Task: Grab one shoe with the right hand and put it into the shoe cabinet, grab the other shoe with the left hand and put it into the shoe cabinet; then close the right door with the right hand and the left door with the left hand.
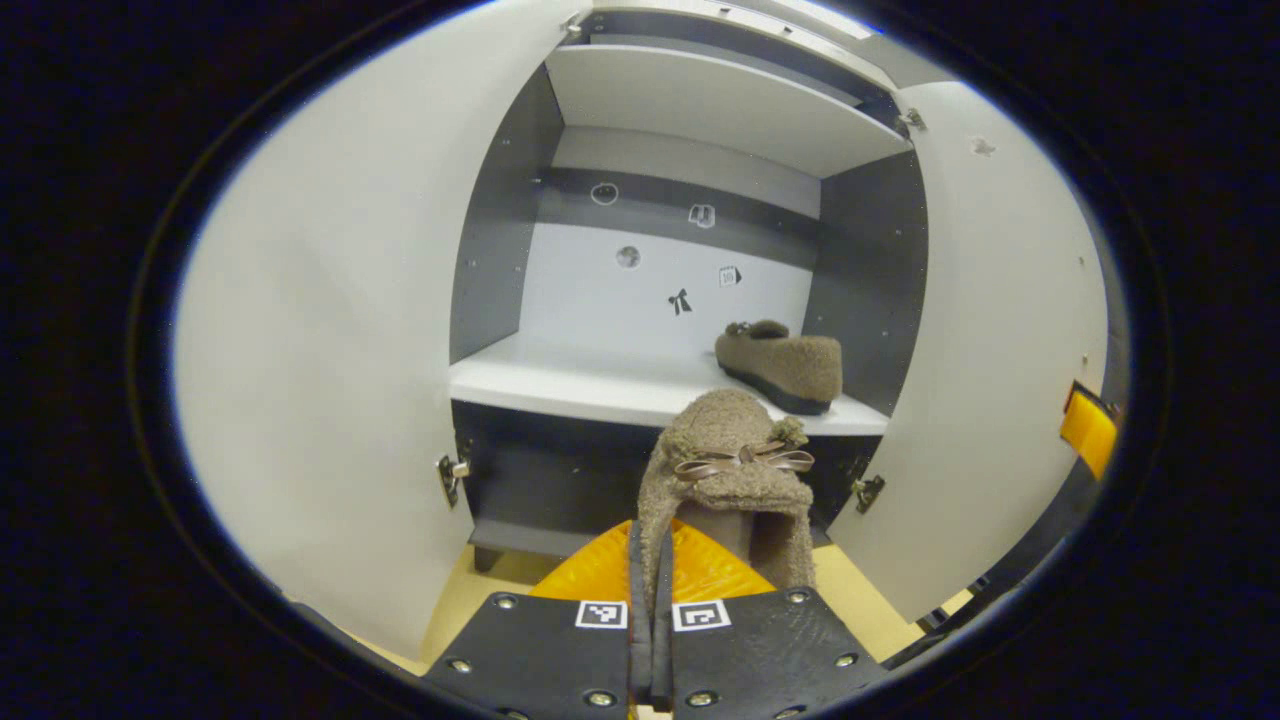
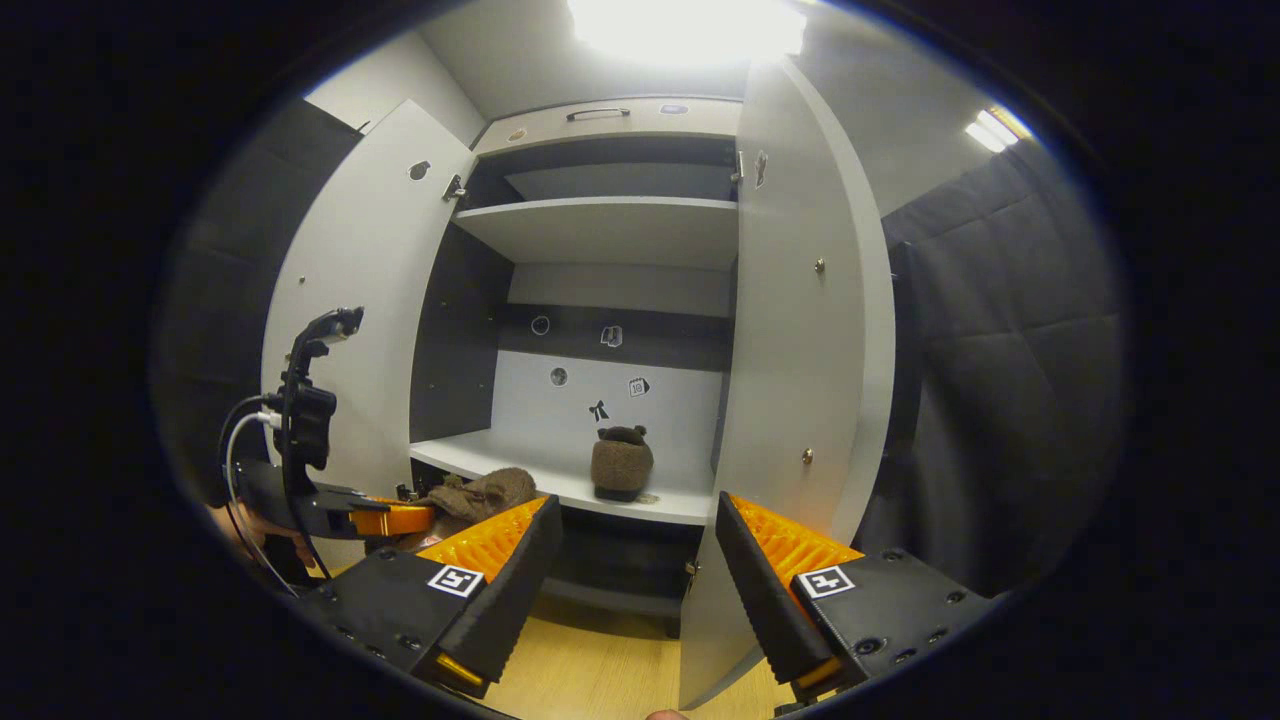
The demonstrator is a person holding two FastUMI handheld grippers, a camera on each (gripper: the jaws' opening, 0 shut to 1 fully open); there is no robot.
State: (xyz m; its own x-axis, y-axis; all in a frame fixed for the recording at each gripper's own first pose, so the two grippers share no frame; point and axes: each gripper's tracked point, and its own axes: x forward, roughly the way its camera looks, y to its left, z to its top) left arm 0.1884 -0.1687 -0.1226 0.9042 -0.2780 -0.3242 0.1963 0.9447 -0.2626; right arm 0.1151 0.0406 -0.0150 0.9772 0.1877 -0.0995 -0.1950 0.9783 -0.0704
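Observation:
A brown fuzzy shoe [image 1: 735,465] with a bow hangs in front of the open shoe cabinet, toe up. My left gripper [image 1: 650,545] is shut on its rim. The second brown shoe [image 1: 785,365] rests on the right part of the white middle shelf [image 1: 560,385]. In the right gripper view, my right gripper [image 2: 635,590] stands open and holds nothing, facing the cabinet from farther back. That view has the shelved shoe [image 2: 622,463] straight ahead and the left gripper [image 2: 385,518] with the held shoe [image 2: 490,492] at lower left, just below the shelf's front edge.
Both white doors stand open: the left door [image 1: 330,350] and the right door [image 1: 1000,350]. The right door's edge [image 2: 800,350] is close in front of my right gripper. An upper shelf [image 2: 600,225] is bare. Wooden floor [image 2: 590,660] lies below.

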